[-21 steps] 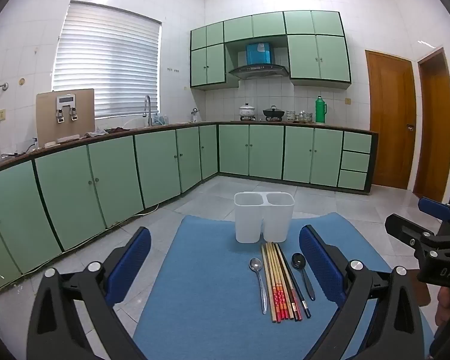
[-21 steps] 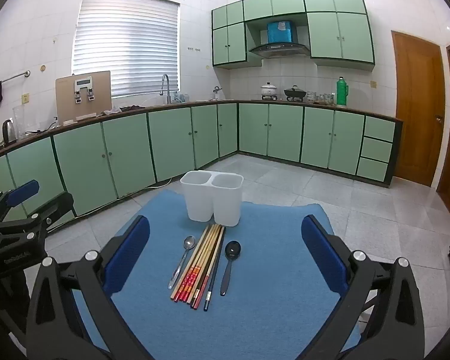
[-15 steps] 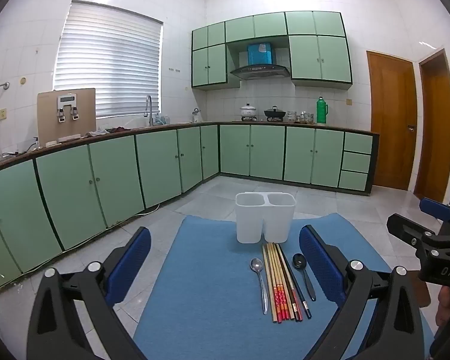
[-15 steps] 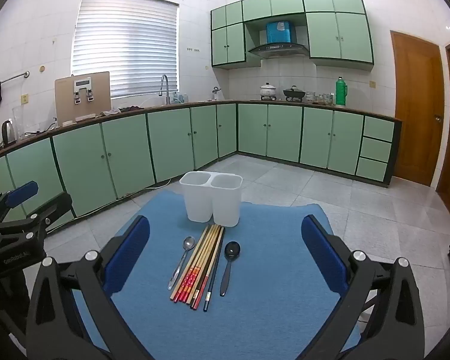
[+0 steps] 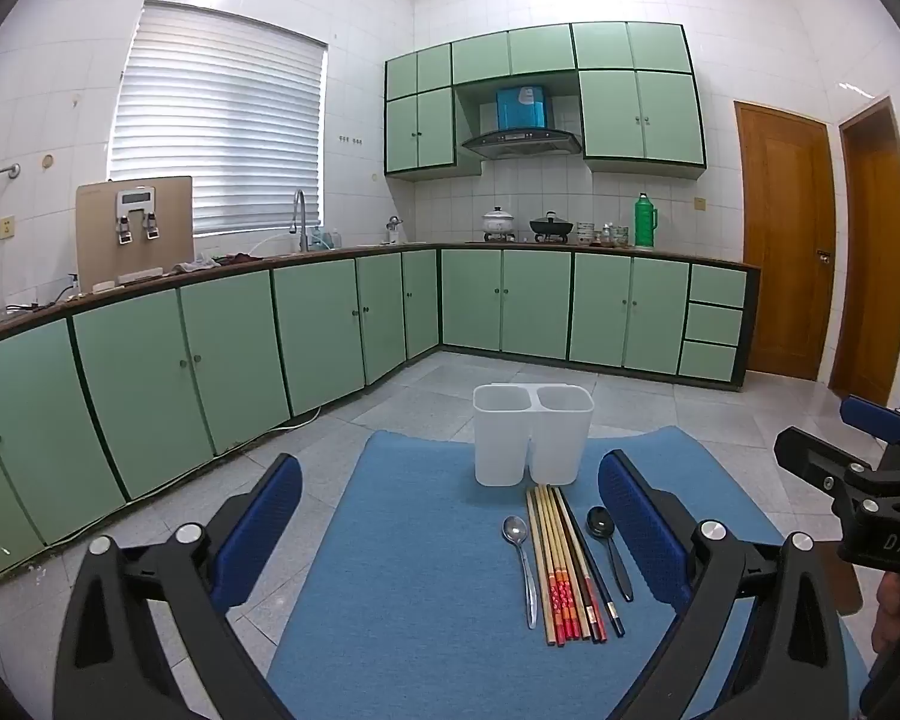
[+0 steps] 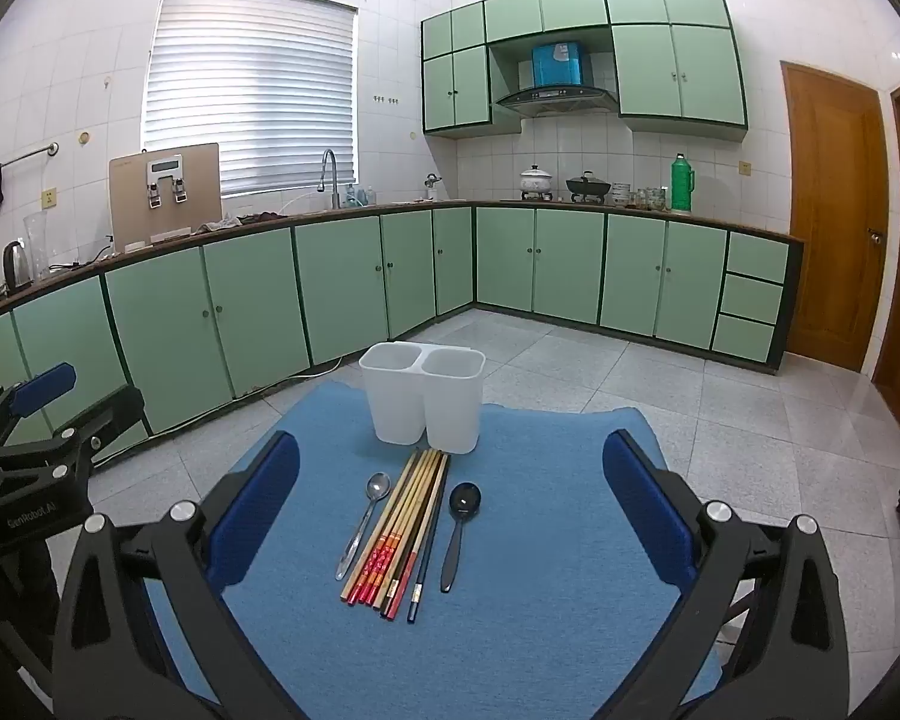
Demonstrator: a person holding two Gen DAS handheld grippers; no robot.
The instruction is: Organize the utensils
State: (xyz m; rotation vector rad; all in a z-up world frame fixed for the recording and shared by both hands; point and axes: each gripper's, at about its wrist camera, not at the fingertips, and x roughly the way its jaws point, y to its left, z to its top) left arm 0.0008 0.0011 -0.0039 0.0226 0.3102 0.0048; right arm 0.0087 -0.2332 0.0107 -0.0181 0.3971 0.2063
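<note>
1. Left claw (image 5: 444, 522): spread wide, empty, touching nothing; raised above the near part of the blue mat (image 5: 402, 588).
2. Right claw (image 6: 450, 510): likewise spread wide and empty, roughly centred on the utensils.
3. Utensils, lying on the mat ahead of both claws, long axes running near to far: metal spoon (image 6: 363, 522) at left, chopsticks (image 6: 405, 528) bundled in the middle, black spoon (image 6: 459, 528) at right. In the left view they sit right of centre, so the right claw is judged better aligned.
4. White two-compartment holder (image 6: 423, 399): upright, just beyond the chopstick tips; both compartments look empty.
5. Far: green cabinets (image 6: 258, 306).
</note>
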